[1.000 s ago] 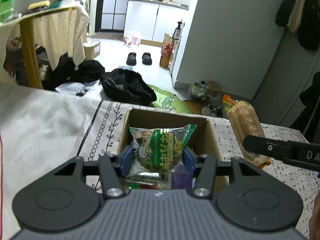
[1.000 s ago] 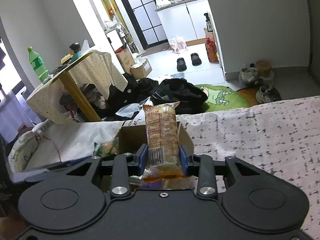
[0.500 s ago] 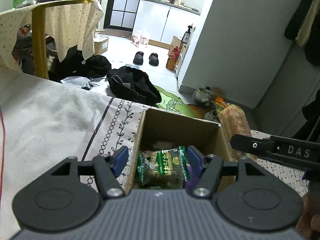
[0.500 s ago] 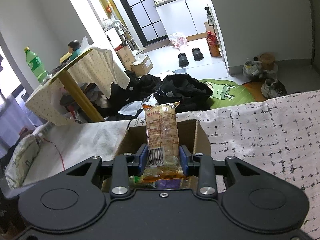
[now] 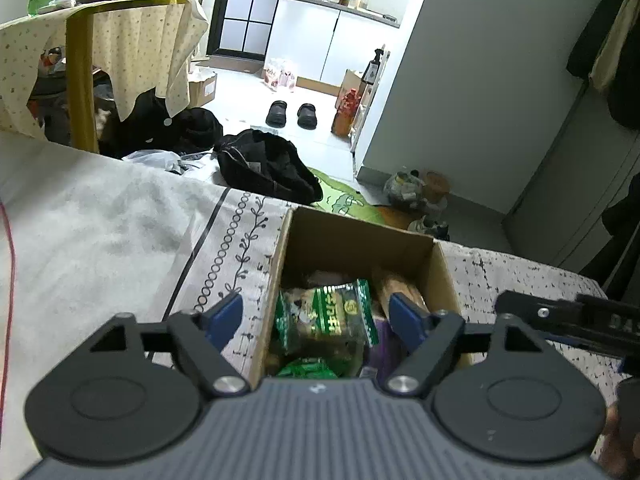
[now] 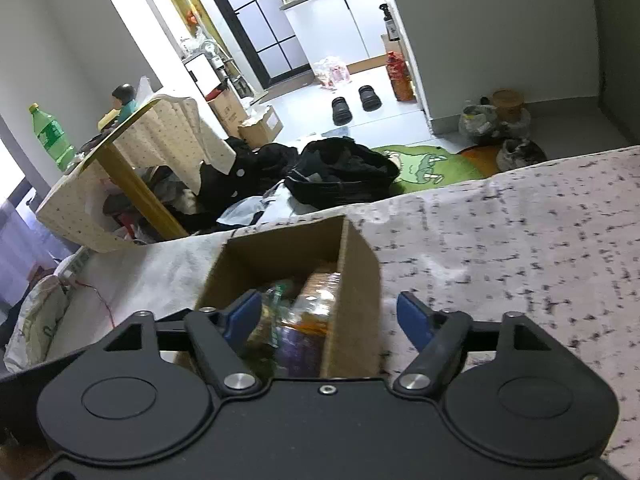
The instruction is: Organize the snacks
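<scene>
I had both grippers hanging over the cardboard box [image 5: 362, 236], each angled down into its open top. The left gripper [image 5: 318, 316] stood wide apart and empty, its jaws having just been opening; the green snack packet [image 5: 332, 318] lay loose in the box below them, touched by neither blue pad. The right gripper [image 6: 330, 316] was likewise spread with nothing in it, its jaws also having just been opening, one finger above the inside of the box and the other outside its right wall. The long orange-wrapped cake [image 6: 318, 296] lay against that wall inside the box, beside the green packet, with a purple packet [image 6: 294, 348] under them.

I judged these packets to be light, soft and crinkly, the film slippery and the cakes inside easy to crush. If I had to lift one again, I would pinch it across its narrow width near the middle, gently, rather than by the sealed end, which could slide out of the pads. The box looked light too, and a nudge from a finger could shift it on the patterned cloth [image 5: 224, 264].
</scene>
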Motion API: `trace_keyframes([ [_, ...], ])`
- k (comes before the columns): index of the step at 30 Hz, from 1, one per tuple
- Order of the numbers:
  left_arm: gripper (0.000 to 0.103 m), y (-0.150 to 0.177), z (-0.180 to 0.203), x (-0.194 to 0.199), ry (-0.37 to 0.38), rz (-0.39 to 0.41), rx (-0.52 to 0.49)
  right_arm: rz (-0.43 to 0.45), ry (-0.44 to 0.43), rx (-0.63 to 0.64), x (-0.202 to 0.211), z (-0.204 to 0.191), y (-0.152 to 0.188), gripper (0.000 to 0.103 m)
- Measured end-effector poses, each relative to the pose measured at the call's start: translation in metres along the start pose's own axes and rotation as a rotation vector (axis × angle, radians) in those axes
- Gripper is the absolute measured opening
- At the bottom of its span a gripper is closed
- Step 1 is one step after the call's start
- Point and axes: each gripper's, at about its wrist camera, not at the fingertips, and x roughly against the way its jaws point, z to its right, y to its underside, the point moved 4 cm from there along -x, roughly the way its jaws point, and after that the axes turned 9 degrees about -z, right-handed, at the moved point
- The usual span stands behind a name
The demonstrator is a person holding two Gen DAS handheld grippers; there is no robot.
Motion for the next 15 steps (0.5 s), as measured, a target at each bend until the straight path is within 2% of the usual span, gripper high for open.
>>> trace_keyframes([
  [4,0.082,0.004,0.004,0.005,0.001,-0.011,-0.004,-0.006,0.015,0.006,0.012,0.011,0.006,0.078],
  [8,0.084,0.010,0.010,0.013,0.013,-0.021,-0.008,-0.003,0.029,0.014,0.026,0.021,0.010,0.085],
  [15,0.102,0.021,0.023,0.033,0.033,-0.022,-0.039,0.019,0.067,0.035,0.056,0.035,0.017,0.103],
])
